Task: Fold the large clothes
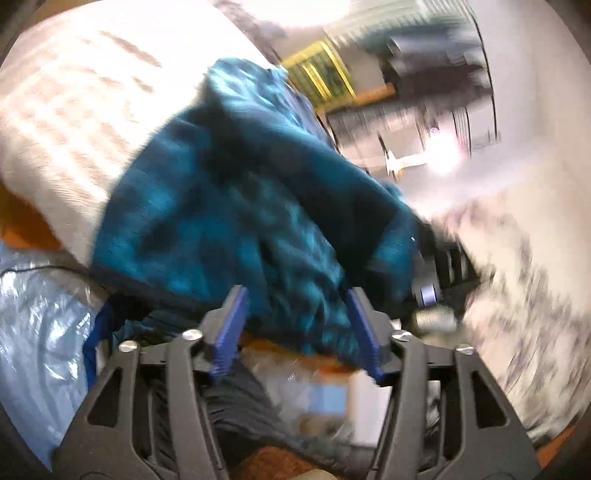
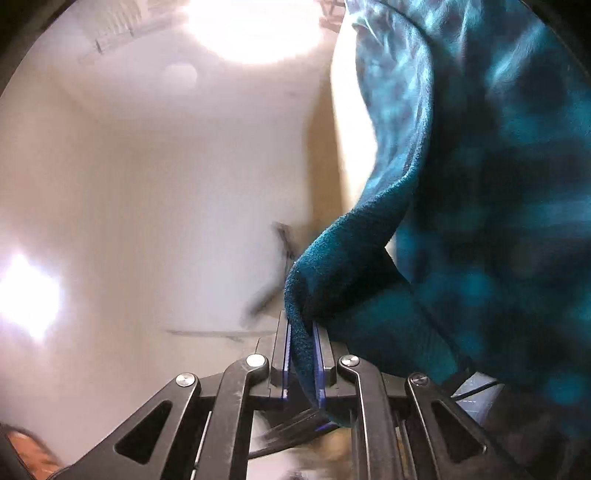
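A large teal-and-dark patterned fleece garment (image 1: 229, 192) hangs bunched in front of my left gripper (image 1: 300, 317). That gripper's blue pads stand wide apart, with the garment's lower edge sagging loosely between them. In the right wrist view the same garment (image 2: 480, 221) fills the right side. My right gripper (image 2: 302, 332) is shut on a thick folded edge of the fleece, and the cloth rises from the pads and drapes away to the right. The picture from the left wrist is blurred.
A pale patterned bedcover (image 1: 74, 110) lies behind the garment at the upper left. A clear plastic bag (image 1: 33, 325) sits at the lower left. White cloth with grey flecks (image 1: 517, 295) is at the right. A yellow frame (image 1: 321, 74) stands far back. A bright ceiling lamp (image 2: 251, 26) is overhead.
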`<action>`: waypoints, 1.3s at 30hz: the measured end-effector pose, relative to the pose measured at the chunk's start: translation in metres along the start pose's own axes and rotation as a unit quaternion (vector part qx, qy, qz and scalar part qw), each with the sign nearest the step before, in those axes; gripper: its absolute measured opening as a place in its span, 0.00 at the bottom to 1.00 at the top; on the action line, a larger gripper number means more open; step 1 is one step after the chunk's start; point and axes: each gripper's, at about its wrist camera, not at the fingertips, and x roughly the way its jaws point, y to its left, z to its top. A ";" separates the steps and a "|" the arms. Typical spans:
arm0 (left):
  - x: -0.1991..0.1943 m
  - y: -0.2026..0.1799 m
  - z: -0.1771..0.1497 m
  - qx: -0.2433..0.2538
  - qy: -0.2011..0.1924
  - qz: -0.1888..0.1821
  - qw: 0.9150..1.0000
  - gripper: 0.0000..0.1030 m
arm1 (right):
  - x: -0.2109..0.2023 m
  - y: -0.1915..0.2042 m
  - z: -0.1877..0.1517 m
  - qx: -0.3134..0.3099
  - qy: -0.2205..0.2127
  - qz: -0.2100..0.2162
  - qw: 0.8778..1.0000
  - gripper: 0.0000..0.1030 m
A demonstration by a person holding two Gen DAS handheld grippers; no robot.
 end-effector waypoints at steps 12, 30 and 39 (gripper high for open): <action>0.061 0.057 0.028 -0.208 -0.016 -0.206 0.956 0.80 | 0.021 -0.032 -0.015 0.072 -0.001 0.117 0.991 0.08; -0.034 0.024 0.031 -0.022 -0.025 0.057 0.998 0.44 | 0.002 0.003 -0.017 -0.168 0.045 -0.314 0.934 0.71; -0.015 0.035 -0.013 -0.031 0.003 0.052 0.998 0.45 | 0.050 -0.013 0.012 -0.120 0.052 -0.342 0.931 0.57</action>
